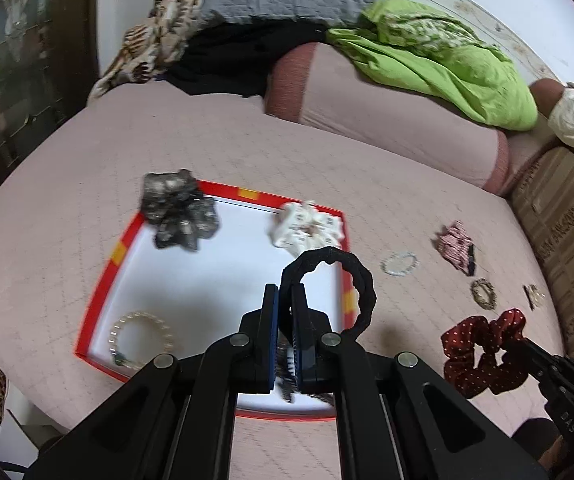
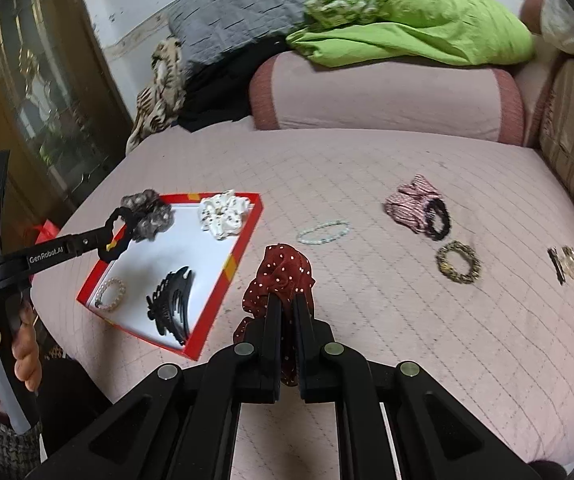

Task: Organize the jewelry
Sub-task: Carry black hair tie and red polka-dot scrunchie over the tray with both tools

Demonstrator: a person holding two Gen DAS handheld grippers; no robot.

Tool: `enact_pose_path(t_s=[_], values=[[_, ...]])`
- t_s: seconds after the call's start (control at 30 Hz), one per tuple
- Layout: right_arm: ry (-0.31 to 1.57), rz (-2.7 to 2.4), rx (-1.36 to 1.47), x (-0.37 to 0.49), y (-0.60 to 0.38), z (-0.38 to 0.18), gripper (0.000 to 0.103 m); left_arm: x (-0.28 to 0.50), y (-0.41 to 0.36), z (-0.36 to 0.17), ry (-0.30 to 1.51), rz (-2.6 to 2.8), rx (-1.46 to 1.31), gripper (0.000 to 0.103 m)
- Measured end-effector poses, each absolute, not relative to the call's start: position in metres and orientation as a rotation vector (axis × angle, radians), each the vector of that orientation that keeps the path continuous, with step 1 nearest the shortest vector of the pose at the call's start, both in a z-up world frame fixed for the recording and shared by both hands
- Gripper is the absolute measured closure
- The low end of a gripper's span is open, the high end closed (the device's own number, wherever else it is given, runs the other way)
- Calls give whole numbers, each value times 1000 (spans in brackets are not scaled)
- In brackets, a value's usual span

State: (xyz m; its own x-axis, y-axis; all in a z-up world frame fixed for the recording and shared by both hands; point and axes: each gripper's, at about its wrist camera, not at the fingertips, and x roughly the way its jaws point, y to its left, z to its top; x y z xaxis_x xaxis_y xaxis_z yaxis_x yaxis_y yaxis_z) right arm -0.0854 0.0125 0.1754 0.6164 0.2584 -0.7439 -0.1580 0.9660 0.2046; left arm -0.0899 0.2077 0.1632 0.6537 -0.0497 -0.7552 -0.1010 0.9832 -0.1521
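Note:
A red-rimmed white tray [image 1: 121, 248] [image 2: 243, 256] lies on the pink bed. In it are a grey scrunchie [image 1: 179, 210] [image 2: 151, 212], a white scrunchie [image 1: 307, 226] [image 2: 225, 214], a pearl bracelet [image 1: 141, 338] [image 2: 111, 294] and a black claw clip [image 2: 171, 306]. My left gripper [image 1: 285, 292] [image 2: 105, 240] is shut on a black hair tie [image 1: 361, 284] [image 2: 121, 234], held above the tray. My right gripper [image 2: 287, 300] [image 1: 515, 344] is shut on a red dotted scrunchie [image 2: 283, 272] [image 1: 483, 350], just right of the tray.
Loose on the bed to the right: a pale bead bracelet [image 2: 323, 232] [image 1: 399, 264], a pink striped scrunchie with a black tie [image 2: 417, 202] [image 1: 455, 244], a gold-brown bracelet [image 2: 458, 262] [image 1: 483, 294] and a small clip [image 2: 565, 264] [image 1: 533, 296]. Pillows and clothes lie behind.

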Motion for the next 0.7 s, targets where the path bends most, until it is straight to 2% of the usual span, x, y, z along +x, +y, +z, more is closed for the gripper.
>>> enact_pose_path(t_s=[0.7], values=[[935,437,104,-6,121,163,96,-69,301,121,935,164,-266,97]])
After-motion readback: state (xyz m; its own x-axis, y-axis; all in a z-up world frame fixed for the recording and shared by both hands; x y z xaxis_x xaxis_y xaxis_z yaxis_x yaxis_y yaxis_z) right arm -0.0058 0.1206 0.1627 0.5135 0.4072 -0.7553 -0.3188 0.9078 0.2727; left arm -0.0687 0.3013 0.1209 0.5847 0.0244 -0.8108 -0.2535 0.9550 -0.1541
